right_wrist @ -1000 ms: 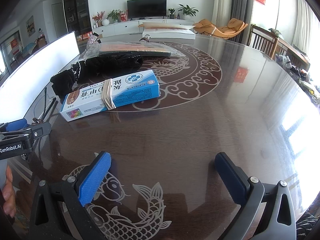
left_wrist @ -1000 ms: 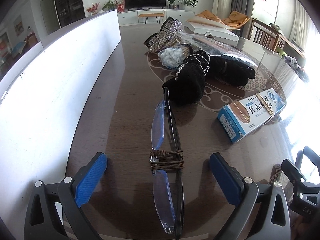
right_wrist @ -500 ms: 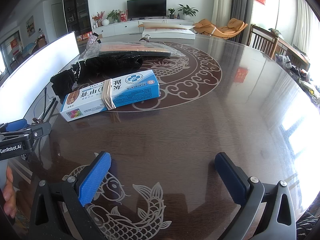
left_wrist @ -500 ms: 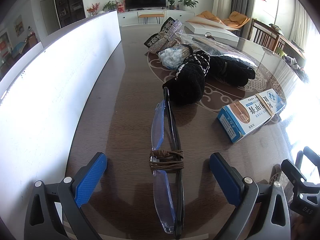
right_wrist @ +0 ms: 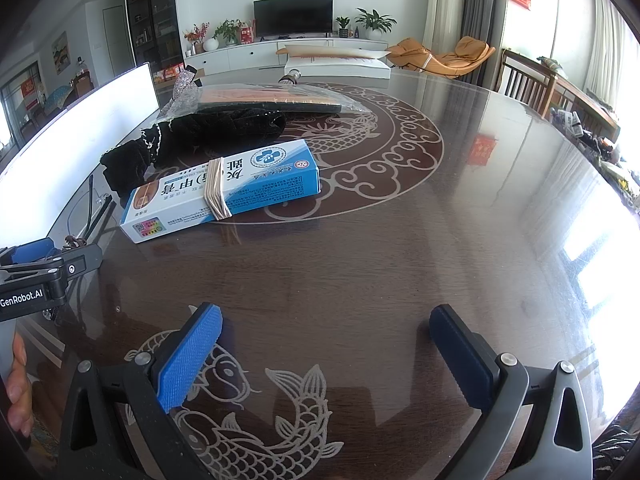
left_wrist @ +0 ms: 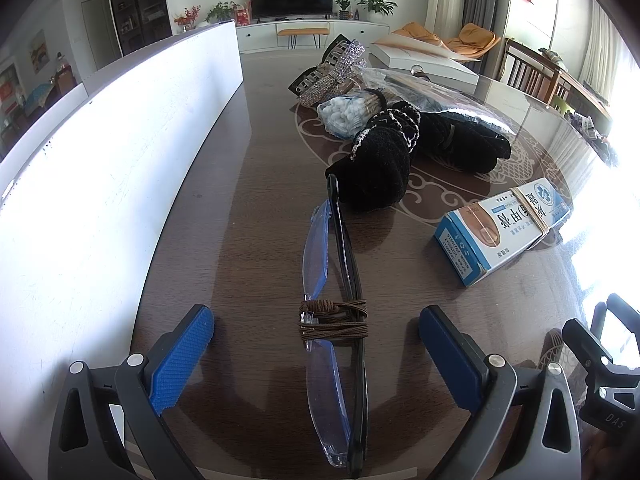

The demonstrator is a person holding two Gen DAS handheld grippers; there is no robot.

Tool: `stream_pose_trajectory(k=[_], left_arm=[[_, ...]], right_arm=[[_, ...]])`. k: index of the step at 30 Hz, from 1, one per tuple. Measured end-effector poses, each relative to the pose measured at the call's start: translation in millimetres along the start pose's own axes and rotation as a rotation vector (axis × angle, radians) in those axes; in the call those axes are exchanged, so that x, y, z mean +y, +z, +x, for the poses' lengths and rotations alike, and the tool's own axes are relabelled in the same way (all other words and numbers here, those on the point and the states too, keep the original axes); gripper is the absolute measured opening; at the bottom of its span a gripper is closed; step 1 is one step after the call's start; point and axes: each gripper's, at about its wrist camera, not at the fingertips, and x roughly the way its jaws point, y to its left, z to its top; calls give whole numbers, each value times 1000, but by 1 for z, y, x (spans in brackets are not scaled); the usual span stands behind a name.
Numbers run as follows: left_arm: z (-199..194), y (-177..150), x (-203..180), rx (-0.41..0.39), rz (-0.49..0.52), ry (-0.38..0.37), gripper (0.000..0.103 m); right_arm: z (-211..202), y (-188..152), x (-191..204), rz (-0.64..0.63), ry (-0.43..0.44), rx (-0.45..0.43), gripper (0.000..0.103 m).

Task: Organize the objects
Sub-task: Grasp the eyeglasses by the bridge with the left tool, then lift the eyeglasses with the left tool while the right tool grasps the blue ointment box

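Note:
Folded glasses (left_wrist: 340,312) with blue lenses, bound by a brown cord, lie on the dark table straight between the pads of my open left gripper (left_wrist: 316,344). Beyond them sit black fabric items (left_wrist: 384,164), a bag of cotton swabs (left_wrist: 348,112), a sparkly hair clip (left_wrist: 332,72) and a blue-and-white box (left_wrist: 504,224) with a rubber band. My right gripper (right_wrist: 324,352) stands open over bare table with fish inlay, the blue-and-white box (right_wrist: 224,192) well ahead to its left. The left gripper (right_wrist: 44,268) shows at that view's left edge.
A long white panel (left_wrist: 100,184) runs along the table's left side. A plastic-wrapped flat item (right_wrist: 276,100) and a white box (right_wrist: 340,66) lie at the far end. A person's hand (right_wrist: 18,384) holds the left tool. Chairs stand beyond the table on the right.

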Motion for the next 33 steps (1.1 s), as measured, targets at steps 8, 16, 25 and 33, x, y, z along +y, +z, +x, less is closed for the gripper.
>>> stream_pose_trajectory(k=[8, 16, 25, 33], left_arm=[[0, 0, 0, 0, 0, 0, 103], [0, -1, 0, -1, 0, 0, 103], [1, -1, 1, -1, 1, 0, 103], [0, 0, 2, -1, 7, -12, 103]], right_arm=[[0, 0, 0, 0, 0, 0, 103], [0, 0, 0, 0, 0, -1, 103], [0, -1, 0, -1, 0, -1, 103], [-2, 8, -4, 107, 68, 85, 103]])
